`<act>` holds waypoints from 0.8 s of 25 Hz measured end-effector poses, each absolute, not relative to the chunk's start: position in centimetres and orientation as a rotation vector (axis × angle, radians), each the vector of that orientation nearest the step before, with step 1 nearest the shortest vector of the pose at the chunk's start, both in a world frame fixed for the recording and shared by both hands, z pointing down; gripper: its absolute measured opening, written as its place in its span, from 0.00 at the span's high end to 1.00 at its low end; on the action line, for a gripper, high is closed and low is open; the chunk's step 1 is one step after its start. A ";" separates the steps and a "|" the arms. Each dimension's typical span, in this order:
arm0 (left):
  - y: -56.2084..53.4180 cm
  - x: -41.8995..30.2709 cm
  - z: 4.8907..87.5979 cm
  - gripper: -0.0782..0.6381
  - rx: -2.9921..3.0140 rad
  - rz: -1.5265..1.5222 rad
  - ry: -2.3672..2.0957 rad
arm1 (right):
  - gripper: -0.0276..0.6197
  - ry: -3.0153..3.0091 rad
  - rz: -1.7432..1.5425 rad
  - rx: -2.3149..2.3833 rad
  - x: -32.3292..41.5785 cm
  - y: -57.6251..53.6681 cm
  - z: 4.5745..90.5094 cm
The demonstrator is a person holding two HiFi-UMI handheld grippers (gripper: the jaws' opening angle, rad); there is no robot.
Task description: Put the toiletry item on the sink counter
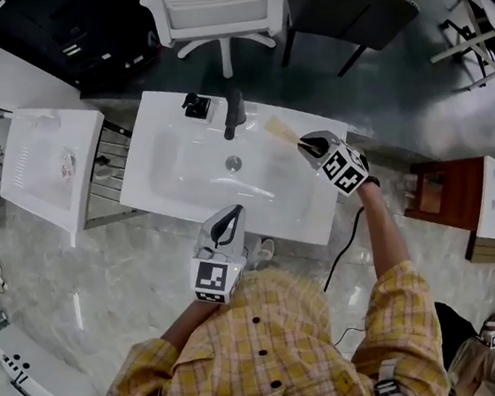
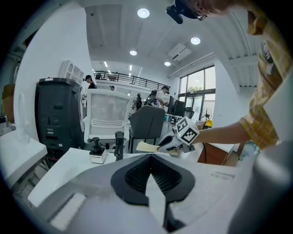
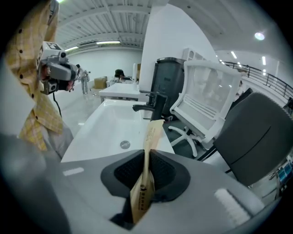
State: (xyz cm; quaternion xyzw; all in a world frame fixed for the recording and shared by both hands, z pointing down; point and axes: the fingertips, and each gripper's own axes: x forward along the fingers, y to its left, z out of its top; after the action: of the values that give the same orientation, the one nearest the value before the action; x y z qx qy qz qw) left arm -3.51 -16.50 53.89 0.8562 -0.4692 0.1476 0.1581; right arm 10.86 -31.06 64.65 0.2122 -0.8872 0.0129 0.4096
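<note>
The toiletry item is a thin tan paper packet with dark print, standing upright between the pads in the right gripper view. My right gripper is shut on its lower end and holds it over the back right part of the white sink counter, beside the black faucet. My left gripper hovers at the sink's front edge, jaws together, holding nothing. The left gripper view shows the right gripper with the packet across the basin.
A black soap dispenser stands left of the faucet, and the drain lies mid-basin. A white chair and a dark chair stand behind the sink. Another white basin lies to the left, a wooden cabinet to the right.
</note>
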 end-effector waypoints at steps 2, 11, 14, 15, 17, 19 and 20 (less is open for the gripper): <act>-16.8 -3.7 54.2 0.89 2.439 0.426 -1.339 | 0.89 -2.199 0.020 0.452 10.7 -31.5 66.1; -16.9 -3.8 55.2 0.89 2.425 0.457 -1.299 | 0.89 -2.114 0.021 0.274 10.8 -33.9 71.3; -17.1 -4.0 55.4 0.89 2.413 0.461 -1.297 | 0.88 -2.085 0.021 0.244 10.9 -34.5 72.5; -17.1 -4.0 55.6 0.89 2.411 0.464 -1.296 | 0.88 -2.079 0.017 0.240 10.9 -34.7 72.8; -17.1 -4.2 55.8 0.89 2.407 0.468 -1.295 | 0.88 -2.067 0.008 0.230 10.8 -35.0 73.3; -17.1 -4.4 55.9 0.89 2.403 0.470 -1.297 | 0.88 -2.045 -0.010 0.216 10.9 -35.2 73.9; -17.2 -4.5 56.0 0.89 2.400 0.470 -1.299 | 0.88 -2.032 -0.016 0.209 11.0 -35.3 74.3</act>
State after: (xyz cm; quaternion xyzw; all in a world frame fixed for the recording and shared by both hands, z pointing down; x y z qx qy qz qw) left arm -4.47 -17.17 55.99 0.8517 -0.4611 0.1668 0.1852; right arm 11.00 -35.29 74.28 0.0873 -0.8483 -0.0067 0.5222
